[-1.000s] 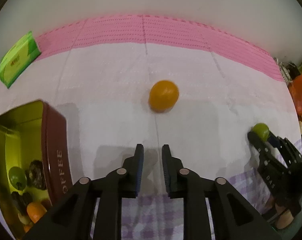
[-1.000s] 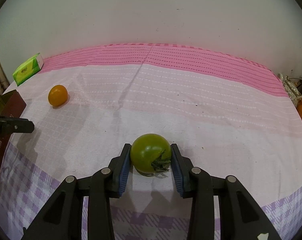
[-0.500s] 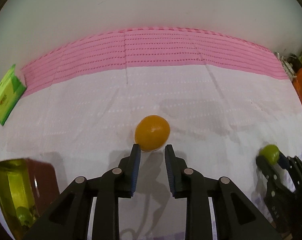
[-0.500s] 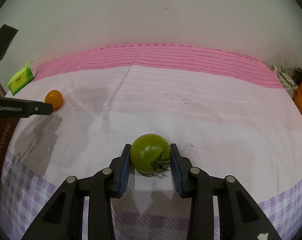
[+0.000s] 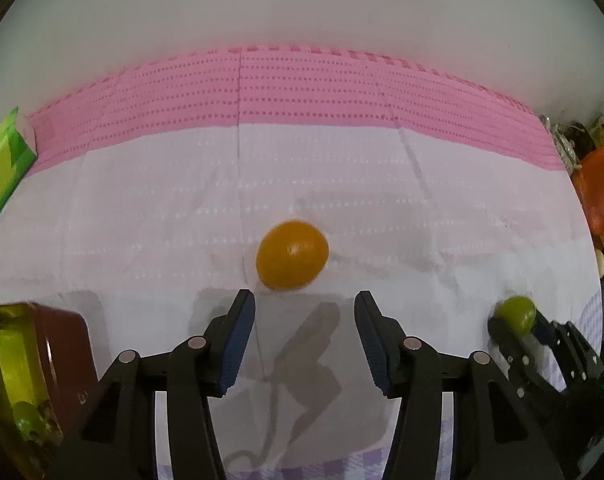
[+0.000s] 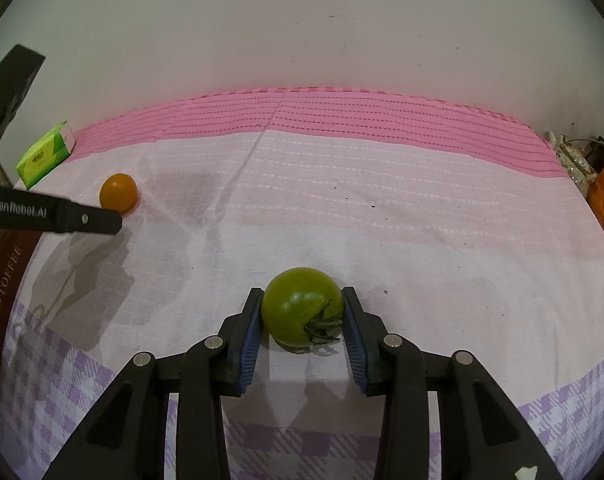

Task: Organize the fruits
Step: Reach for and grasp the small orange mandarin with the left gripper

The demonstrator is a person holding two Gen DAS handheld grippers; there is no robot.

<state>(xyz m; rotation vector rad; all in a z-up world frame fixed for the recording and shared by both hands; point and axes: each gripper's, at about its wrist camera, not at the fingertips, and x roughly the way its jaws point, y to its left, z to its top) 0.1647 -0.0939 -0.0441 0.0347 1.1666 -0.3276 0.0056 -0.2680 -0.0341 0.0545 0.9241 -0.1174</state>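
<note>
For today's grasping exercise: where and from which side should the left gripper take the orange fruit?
Grip the orange fruit across its widest middle, coming straight ahead with the open left gripper. It is round, lies free on the cloth, and sits just beyond the fingertips.

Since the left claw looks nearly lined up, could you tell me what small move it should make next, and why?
Probably ease the left claw forward around the orange fruit, then close. It stands open, and the fruit lies on the cloth just beyond its fingertips, not yet between them.
</note>
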